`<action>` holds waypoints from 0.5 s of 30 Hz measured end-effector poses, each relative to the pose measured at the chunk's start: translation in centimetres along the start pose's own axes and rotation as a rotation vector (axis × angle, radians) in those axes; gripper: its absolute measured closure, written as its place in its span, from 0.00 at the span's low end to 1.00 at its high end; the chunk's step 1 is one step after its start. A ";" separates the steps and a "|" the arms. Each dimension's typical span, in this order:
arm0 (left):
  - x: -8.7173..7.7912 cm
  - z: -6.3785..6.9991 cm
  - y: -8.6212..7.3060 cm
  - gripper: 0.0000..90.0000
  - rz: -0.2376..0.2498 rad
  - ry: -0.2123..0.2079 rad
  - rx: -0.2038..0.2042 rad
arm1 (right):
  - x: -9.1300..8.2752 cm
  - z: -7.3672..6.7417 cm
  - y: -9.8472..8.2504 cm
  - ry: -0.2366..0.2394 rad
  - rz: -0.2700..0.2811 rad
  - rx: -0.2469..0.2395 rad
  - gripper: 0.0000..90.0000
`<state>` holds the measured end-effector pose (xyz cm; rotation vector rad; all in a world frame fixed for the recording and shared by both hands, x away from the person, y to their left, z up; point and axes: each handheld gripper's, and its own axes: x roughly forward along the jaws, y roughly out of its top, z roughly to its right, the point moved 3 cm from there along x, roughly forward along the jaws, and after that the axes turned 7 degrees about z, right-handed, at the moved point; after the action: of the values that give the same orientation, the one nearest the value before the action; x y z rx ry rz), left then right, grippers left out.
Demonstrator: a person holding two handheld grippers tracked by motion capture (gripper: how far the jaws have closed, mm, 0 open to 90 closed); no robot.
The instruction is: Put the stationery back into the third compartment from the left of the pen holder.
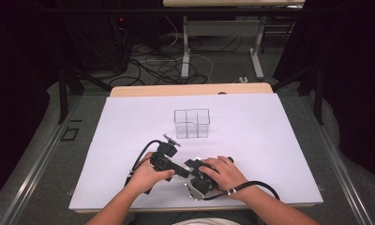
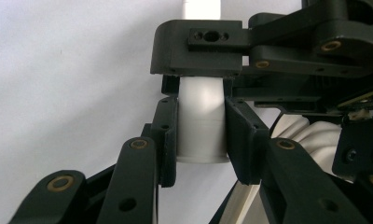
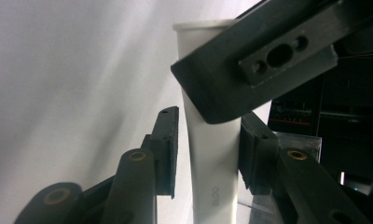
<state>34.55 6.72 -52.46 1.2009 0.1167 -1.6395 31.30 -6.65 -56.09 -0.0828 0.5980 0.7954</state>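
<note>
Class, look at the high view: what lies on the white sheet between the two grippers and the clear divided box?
Nothing: in the high view, that stretch of white sheet between the grippers and the clear box is bare.

left claw [image 1: 180, 171], right claw [image 1: 191, 165], clear box [image 1: 191, 123]

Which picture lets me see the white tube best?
The left gripper view: the white tube stands close up, pinched between the left tongs. The right gripper view shows it too, partly behind the other tongs. From the high view, hands hide it.
</note>
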 end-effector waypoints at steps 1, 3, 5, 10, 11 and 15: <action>0.0 0.0 0.0 0.75 0.001 -0.001 -0.003 | 0.0 0.0 0.0 0.001 0.000 -0.003 0.71; 0.1 0.1 0.0 0.75 0.005 -0.003 -0.007 | 0.0 0.0 0.0 -0.001 0.000 -0.009 0.72; 0.1 0.1 0.0 0.75 0.003 -0.001 -0.007 | 0.0 0.0 0.0 0.000 0.000 -0.013 0.73; 0.2 0.1 0.0 0.74 0.003 -0.006 -0.017 | 0.1 0.0 0.0 0.002 0.001 -0.017 0.76; 0.2 0.1 0.0 0.74 0.002 -0.009 -0.019 | 0.0 -0.1 0.0 0.001 -0.007 -0.004 0.76; 0.2 -0.1 0.0 0.74 0.006 -0.014 -0.029 | 0.0 -0.2 0.0 -0.001 -0.015 0.000 0.77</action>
<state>34.60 6.59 -52.67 1.1667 0.1271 -1.6361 31.21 -6.72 -56.27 -0.0867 0.5964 0.7806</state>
